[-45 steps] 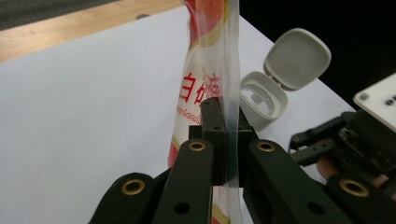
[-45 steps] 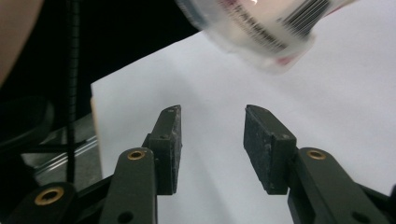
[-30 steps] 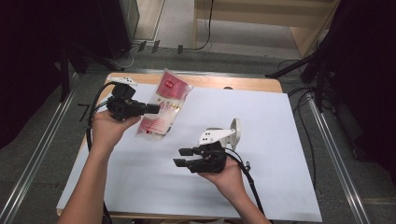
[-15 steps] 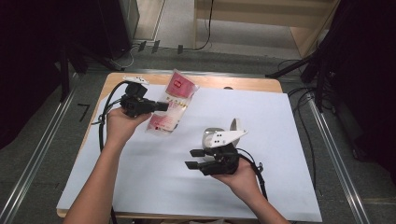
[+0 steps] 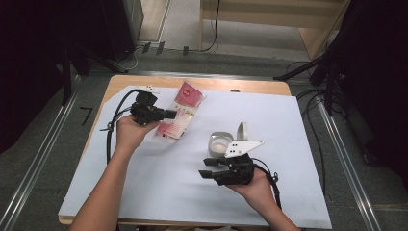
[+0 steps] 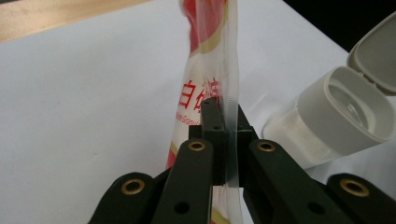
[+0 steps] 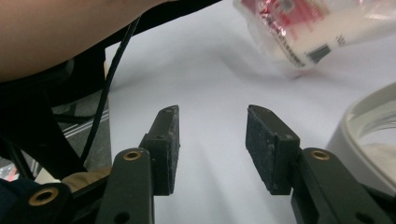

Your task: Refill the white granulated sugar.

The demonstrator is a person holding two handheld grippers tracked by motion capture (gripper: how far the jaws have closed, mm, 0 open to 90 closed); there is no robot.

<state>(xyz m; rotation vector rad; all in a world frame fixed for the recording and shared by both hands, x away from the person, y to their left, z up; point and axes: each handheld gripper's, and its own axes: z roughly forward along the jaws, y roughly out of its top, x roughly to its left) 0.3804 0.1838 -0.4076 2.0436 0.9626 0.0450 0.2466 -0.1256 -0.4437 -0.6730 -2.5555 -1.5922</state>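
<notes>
A clear plastic bag (image 5: 182,111) with red print and white powder inside hangs tilted over the white sheet, with my left gripper (image 5: 169,114) shut on its edge. In the left gripper view the jaws pinch the bag's (image 6: 208,65) clear seam, and a white jar (image 6: 334,116) with its flip lid open stands to the right. The jar (image 5: 220,143) holds white powder and sits just beyond my right gripper (image 5: 208,168). That gripper (image 7: 212,144) is open and holds nothing. It hovers low over the sheet, with the jar's rim (image 7: 369,135) at its right and the bag (image 7: 317,28) farther off.
A large white sheet (image 5: 159,187) covers most of the wooden table (image 5: 120,83). Metal rails (image 5: 337,144) run along both sides of the table. Cables trail from both grippers, and a wooden cabinet (image 5: 269,14) stands beyond the far edge.
My left gripper has carried the bag a little to the right, closer to the jar. My right hand has shifted slightly right, with its jaws still open.
</notes>
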